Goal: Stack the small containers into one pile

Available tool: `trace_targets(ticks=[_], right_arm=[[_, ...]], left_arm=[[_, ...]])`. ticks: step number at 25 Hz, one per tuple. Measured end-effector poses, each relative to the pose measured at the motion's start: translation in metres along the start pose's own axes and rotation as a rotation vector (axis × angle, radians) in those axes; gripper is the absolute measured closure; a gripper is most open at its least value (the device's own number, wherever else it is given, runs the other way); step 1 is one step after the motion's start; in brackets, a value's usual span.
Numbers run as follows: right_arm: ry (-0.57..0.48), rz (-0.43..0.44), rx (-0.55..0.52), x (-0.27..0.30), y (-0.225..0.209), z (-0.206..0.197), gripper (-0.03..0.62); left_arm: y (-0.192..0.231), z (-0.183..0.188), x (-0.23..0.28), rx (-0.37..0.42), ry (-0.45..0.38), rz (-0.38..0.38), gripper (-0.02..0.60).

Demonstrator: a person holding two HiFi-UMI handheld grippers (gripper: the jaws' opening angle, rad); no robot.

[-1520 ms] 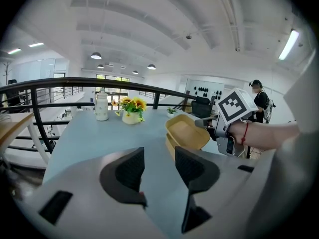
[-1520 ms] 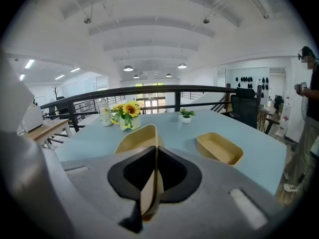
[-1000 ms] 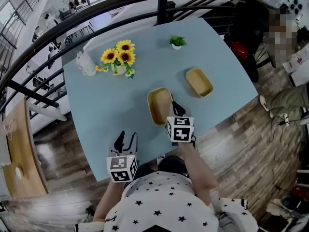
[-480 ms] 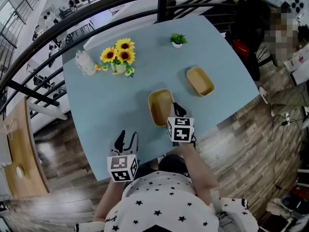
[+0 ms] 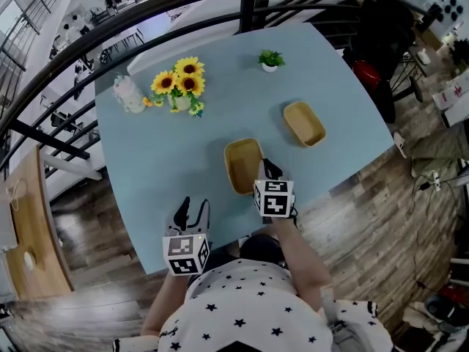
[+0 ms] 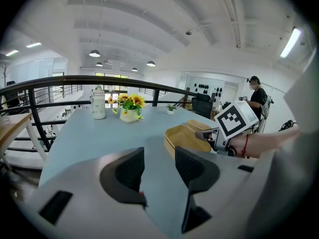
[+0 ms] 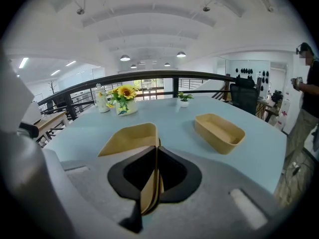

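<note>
Jaws of the right tool (image 7: 155, 158) are pressing together on the thin side wall of the near container (image 7: 132, 136). They are pinching it at the end closest to the person, one jaw inside the wall and one outside. That edge grip is probably being used because the container is too wide to span, and a pinch on the wall leaves the open top and the base free for nesting. Whether the container's base is resting on the tabletop (image 5: 176, 160) or hanging just off it, I cannot tell; in the head view it is lying lengthwise in front of the tool, close to the near edge. The left tool (image 6: 158, 168) is hovering with its jaws spread and nothing between them, low over bare tabletop to the left and apart from both containers. It is apparently waiting out of the way rather than helping. The far container (image 7: 219, 129) is sitting upright and empty, well apart to the right and farther back, so the pile is not yet being formed. Judging by this, the held container is going to have to travel across and come down level into or over the other one. At the back, sunflowers (image 5: 182, 85), a small plant (image 5: 270, 62) and a white bottle (image 5: 130, 95) are standing clear of that path.
</note>
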State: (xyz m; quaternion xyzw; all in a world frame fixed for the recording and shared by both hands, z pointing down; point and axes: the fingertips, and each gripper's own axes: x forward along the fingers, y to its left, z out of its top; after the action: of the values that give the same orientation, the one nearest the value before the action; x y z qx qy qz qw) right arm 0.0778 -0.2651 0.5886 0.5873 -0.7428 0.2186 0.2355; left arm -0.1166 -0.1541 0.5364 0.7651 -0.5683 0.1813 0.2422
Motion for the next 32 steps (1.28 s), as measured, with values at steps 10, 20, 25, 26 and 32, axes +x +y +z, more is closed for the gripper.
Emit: trace_targets(ticks=[10,20,25,26,32], right_arm=[[0.034,0.013,-0.013,0.006,-0.005,-0.014,0.572],[0.057,0.041,-0.037,0.012,-0.006,-0.022,0.572],[0.059,0.054,-0.056,0.013,-0.006,-0.022,0.572],[0.059,0.058,-0.059,0.013,-0.006,-0.022,0.572],[0.064,0.086,-0.075,0.011,-0.006,-0.022,0.572]], left_arm=[[-0.002,0.000,0.003,0.000,0.005,0.009,0.394],[-0.009,0.004,0.010,-0.003,0.001,0.011,0.394],[-0.013,0.006,0.013,-0.008,-0.006,0.020,0.394],[-0.014,0.007,0.014,-0.009,-0.008,0.022,0.394],[-0.019,0.014,0.017,-0.021,-0.023,0.033,0.394]])
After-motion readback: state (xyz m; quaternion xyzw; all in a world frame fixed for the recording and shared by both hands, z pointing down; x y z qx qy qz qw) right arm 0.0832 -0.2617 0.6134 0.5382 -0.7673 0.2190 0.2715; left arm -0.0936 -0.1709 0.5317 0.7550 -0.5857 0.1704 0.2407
